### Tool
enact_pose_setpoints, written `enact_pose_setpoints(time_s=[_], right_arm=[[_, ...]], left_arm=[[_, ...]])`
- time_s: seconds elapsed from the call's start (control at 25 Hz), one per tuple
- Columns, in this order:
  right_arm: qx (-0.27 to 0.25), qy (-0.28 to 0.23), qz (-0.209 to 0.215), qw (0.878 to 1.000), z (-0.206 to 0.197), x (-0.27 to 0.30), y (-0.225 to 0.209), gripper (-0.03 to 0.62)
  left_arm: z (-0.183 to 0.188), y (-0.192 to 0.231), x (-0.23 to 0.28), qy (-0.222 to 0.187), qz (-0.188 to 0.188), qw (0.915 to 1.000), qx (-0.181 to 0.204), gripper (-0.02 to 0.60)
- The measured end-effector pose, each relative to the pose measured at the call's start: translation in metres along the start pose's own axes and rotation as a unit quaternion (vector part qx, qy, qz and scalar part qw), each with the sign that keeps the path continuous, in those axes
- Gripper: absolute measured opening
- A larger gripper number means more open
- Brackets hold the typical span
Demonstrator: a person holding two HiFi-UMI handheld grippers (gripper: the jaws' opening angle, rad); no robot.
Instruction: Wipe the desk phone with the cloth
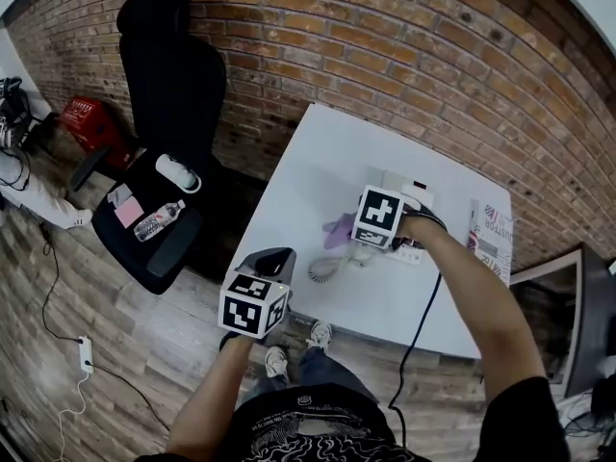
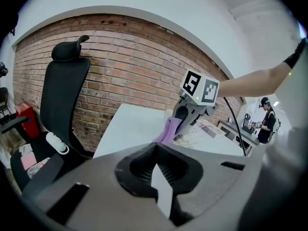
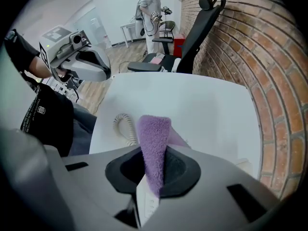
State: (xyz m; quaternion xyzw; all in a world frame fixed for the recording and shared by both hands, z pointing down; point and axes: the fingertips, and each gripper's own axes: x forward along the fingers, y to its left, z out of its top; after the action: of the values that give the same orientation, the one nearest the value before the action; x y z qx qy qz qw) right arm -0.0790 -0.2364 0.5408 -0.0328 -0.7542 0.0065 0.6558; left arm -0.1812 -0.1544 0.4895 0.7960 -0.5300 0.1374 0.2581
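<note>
The white desk phone [image 1: 412,194] sits mid-desk, mostly hidden under my right gripper [image 1: 352,239] and its marker cube. That gripper is shut on a purple cloth [image 1: 338,230], which hangs from the jaws at the phone's left side. In the right gripper view the cloth [image 3: 154,146] stands pinched between the jaws, with the phone's coiled cord [image 3: 123,127] lying on the desk just beyond. My left gripper [image 1: 270,262] hovers off the desk's front-left corner, shut and holding nothing. From it I see the right gripper [image 2: 188,113] and the cloth [image 2: 170,130].
The white desk [image 1: 318,166] stands against a brick wall. A printed booklet [image 1: 492,230] lies at its right end. A black office chair [image 1: 164,114] holding a water bottle [image 1: 159,220] is at the left. A person [image 3: 150,6] stands far back.
</note>
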Motion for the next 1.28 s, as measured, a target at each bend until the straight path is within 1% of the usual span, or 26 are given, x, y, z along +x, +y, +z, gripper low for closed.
enact_pose_setpoints(time_s=[0.2, 0.4, 0.56, 0.68, 0.84, 1.04, 1.16, 1.28], right_arm=[[0.013, -0.003, -0.003, 1.000, 0.000, 0.002, 0.015, 0.046], [0.040, -0.009, -0.011, 0.999, 0.001, 0.004, 0.027, 0.046], [0.072, -0.028, -0.013, 0.997, 0.004, 0.003, 0.038, 0.046], [0.097, -0.055, -0.032, 0.993, 0.009, -0.003, 0.042, 0.046], [0.127, -0.106, -0.059, 0.984, 0.014, -0.023, 0.049, 0.046], [0.156, -0.148, -0.082, 0.973, 0.006, -0.053, 0.067, 0.046], [0.186, -0.183, -0.102, 0.960, -0.005, -0.073, 0.076, 0.046], [0.219, -0.220, -0.125, 0.942, -0.021, -0.093, 0.085, 0.046]], left_arm=[[-0.009, -0.002, -0.011, 0.004, -0.007, 1.0000, 0.005, 0.006], [-0.014, -0.004, -0.022, 0.005, -0.014, 0.9998, 0.013, 0.006], [-0.017, -0.007, -0.030, 0.005, -0.023, 0.9995, 0.020, 0.006], [-0.016, -0.011, -0.034, 0.004, -0.031, 0.9991, 0.028, 0.006], [-0.013, -0.019, -0.035, 0.001, -0.044, 0.9983, 0.039, 0.006], [-0.002, -0.034, -0.032, -0.005, -0.065, 0.9965, 0.051, 0.006], [0.008, -0.044, -0.029, -0.011, -0.080, 0.9949, 0.061, 0.006], [0.017, -0.054, -0.025, -0.015, -0.089, 0.9934, 0.071, 0.006]])
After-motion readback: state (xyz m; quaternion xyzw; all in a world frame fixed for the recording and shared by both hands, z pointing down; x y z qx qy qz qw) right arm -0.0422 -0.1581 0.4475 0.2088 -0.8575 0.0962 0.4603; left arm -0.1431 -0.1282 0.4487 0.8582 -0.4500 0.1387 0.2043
